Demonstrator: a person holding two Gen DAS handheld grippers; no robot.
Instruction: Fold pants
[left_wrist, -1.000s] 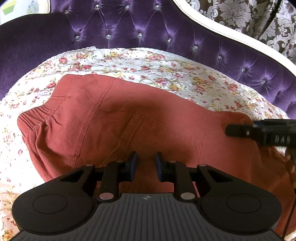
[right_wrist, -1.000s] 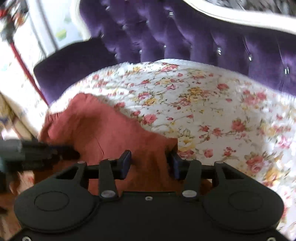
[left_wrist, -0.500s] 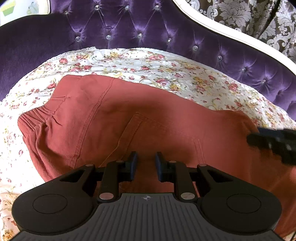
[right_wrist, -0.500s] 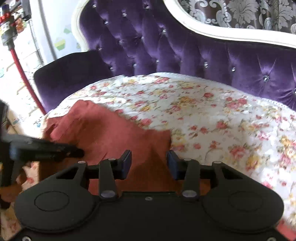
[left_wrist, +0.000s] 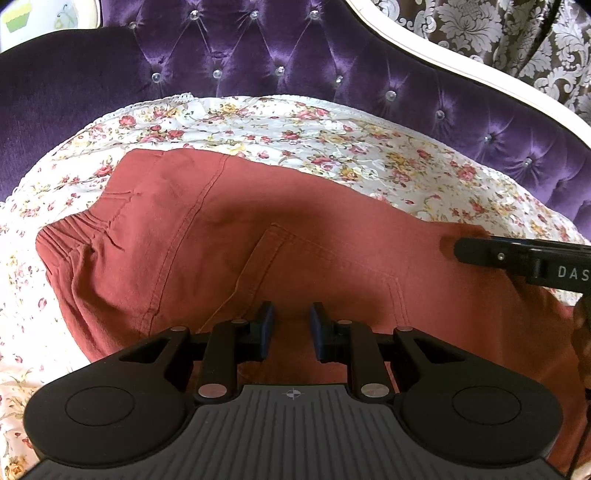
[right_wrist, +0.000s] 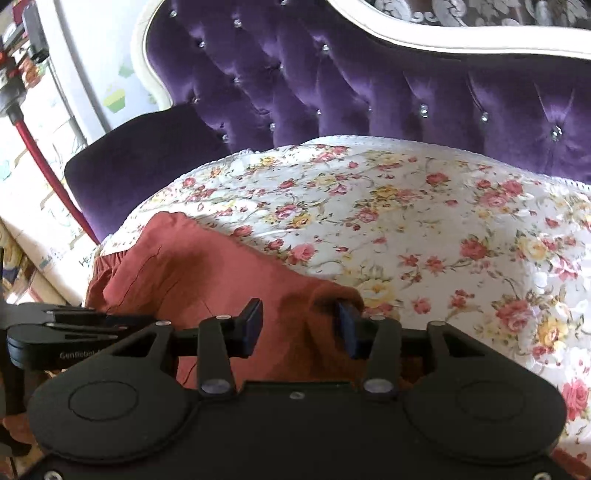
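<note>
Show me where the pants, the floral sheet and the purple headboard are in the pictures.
pants (left_wrist: 280, 221): left wrist view, flat middle of the red fabric.
floral sheet (right_wrist: 424, 229): right wrist view, bare patch beyond the pants.
purple headboard (right_wrist: 369, 85): right wrist view, tufted velvet panel.

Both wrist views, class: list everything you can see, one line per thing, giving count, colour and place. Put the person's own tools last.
pants: one, rust red, spread on the floral cover, elastic waistband at the left of the left wrist view
floral cover: one, white with pink and yellow roses, over the sofa seat
sofa: one, purple tufted velvet with a white frame, behind the cover
wallpaper: brown with a white pattern, above the sofa
pole: one, red, far left of the right wrist view
left claw: one, black with blue pads, closed on pants cloth
right claw: one, black with blue pads, jaws opening, bunched pants cloth between them
</note>
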